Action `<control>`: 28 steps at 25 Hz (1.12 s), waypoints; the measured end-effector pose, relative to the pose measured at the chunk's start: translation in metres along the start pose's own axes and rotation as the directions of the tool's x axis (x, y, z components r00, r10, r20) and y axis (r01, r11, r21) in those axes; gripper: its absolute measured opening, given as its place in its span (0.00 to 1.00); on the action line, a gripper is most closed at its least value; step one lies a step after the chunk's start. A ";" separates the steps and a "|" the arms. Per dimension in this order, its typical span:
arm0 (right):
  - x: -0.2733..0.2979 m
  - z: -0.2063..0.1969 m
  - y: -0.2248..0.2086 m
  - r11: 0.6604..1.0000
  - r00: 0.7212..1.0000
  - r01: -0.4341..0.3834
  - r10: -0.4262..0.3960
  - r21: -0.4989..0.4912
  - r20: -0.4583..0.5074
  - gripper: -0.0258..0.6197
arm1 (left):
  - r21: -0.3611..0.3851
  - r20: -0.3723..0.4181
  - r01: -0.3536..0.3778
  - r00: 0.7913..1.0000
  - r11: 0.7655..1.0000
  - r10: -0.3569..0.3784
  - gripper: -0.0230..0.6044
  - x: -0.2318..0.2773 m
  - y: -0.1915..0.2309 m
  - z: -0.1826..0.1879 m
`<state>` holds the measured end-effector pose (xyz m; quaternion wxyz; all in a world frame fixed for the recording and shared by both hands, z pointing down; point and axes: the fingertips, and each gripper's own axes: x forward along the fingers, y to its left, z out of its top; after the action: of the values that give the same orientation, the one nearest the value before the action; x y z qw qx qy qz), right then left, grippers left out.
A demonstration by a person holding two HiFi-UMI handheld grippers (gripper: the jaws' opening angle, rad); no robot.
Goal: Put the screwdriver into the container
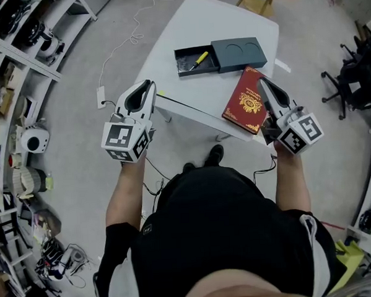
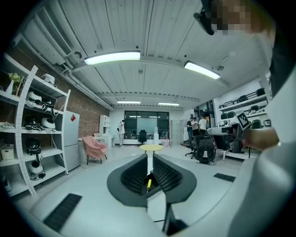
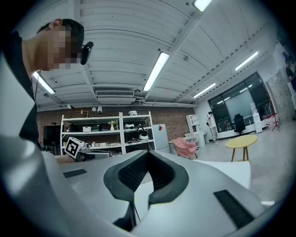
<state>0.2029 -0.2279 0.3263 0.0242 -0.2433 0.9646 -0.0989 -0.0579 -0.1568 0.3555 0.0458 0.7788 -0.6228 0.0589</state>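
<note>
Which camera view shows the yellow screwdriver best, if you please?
The head view: the screwdriver lies whole in the open black box. The left gripper view shows only a small yellow sliver of it, far off; the right gripper view shows none of it.

Head view looks steeply down on the white table (image 1: 222, 18) — gripper views look level, sharing the yellow table (image 2: 151, 148).

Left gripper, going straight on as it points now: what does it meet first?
Probably the open black box holding the yellow screwdriver, which shows between the left gripper's jaws. The white table's near edge could come first; depth is unclear.
</note>
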 end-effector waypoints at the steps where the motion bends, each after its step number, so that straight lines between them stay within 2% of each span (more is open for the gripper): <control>1: -0.002 0.000 0.009 1.000 1.000 0.005 -0.006 -0.009 -0.005 0.08 | -0.005 0.010 0.003 1.000 1.000 -0.003 0.11 -0.010 0.001 0.000; 12: -0.047 0.007 0.069 0.995 0.998 0.067 -0.068 -0.072 -0.016 0.08 | -0.064 0.092 0.067 0.994 0.996 -0.061 0.10 -0.071 -0.021 0.003; 18: -0.094 0.016 0.053 0.993 0.996 0.093 -0.092 -0.069 0.016 0.08 | -0.066 0.047 0.054 0.998 0.996 -0.050 0.09 -0.078 -0.049 -0.009; 28: -0.178 0.005 0.020 0.993 0.993 0.107 -0.105 -0.042 0.049 0.08 | -0.109 0.011 -0.022 1.000 0.994 0.024 0.07 -0.085 -0.108 -0.017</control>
<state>0.3512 -0.1275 0.3167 0.0360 -0.2970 0.9514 -0.0730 0.0284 -0.0483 0.3597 0.0836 0.7683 -0.6343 0.0204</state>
